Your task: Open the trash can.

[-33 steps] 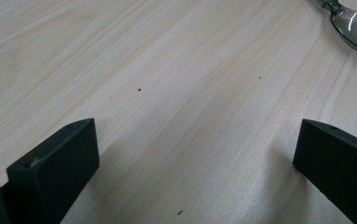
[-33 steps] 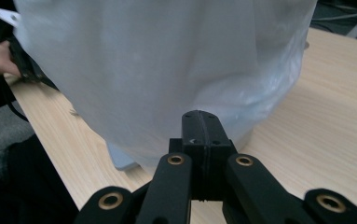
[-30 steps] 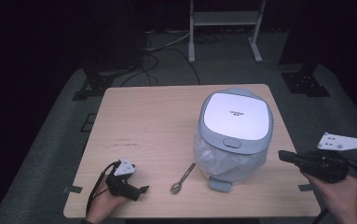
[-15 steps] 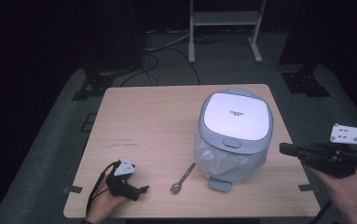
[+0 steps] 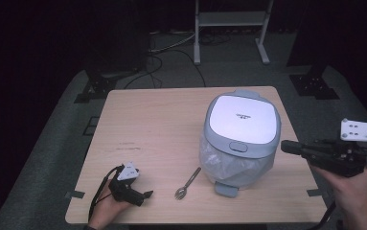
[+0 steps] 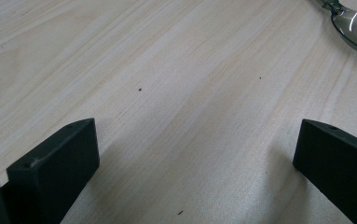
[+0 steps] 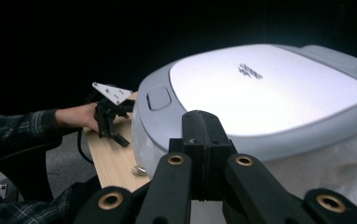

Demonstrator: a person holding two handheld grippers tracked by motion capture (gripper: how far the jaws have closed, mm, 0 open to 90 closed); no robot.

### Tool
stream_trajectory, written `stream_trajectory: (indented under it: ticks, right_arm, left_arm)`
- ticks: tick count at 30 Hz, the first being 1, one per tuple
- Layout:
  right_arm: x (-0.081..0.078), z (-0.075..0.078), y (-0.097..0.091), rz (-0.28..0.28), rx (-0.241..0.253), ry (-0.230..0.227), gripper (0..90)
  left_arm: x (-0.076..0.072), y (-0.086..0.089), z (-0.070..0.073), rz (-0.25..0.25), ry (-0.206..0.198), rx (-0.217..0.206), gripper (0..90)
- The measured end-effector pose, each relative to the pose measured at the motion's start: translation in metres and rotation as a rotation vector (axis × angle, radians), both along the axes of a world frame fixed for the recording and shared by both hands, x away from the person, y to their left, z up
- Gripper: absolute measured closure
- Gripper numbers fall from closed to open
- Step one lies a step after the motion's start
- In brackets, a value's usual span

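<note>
Right of worktop [image 5: 171,124] centre: grey bin [image 5: 241,136], closed pale lid, clear liner bulging under the rim.
Right tongs [image 5: 286,146] pressed together, empty, beside the bin's right side; left tongs [image 5: 145,194] wide, left of the spoon [image 5: 187,183].

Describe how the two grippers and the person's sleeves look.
Both are black two-jaw tools. The right gripper has linkage arms with brass-coloured pivot pins and a white three-cornered plate on top. The left gripper carries a smaller pale plate, a black cable looping behind it, and blocky jaws. The sleeve is dark plaid.
</note>
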State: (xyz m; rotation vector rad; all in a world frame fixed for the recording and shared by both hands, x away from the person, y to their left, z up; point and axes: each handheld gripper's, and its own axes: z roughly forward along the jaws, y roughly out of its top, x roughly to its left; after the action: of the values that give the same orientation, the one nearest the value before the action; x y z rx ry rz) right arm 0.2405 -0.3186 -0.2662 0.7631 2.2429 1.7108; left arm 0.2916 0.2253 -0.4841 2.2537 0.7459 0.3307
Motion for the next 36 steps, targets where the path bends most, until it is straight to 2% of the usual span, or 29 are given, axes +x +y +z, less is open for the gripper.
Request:
stream_trajectory:
  ticks: [21,32,36]
  right_arm:
    - [0.014,0.011,0.039,0.079,0.001,-0.021,89.9]
    - [0.019,0.008,0.059,0.11,-0.032,-0.012,89.9]
    - [0.021,0.004,0.067,0.117,-0.057,-0.003,89.9]
  left_arm:
    - [0.0,0.0,0.0,0.0,0.0,0.0,0.0]
    - [0.0,0.0,0.0,0.0,0.0,0.0,0.0]
    - [0.0,0.0,0.0,0.0,0.0,0.0,0.0]
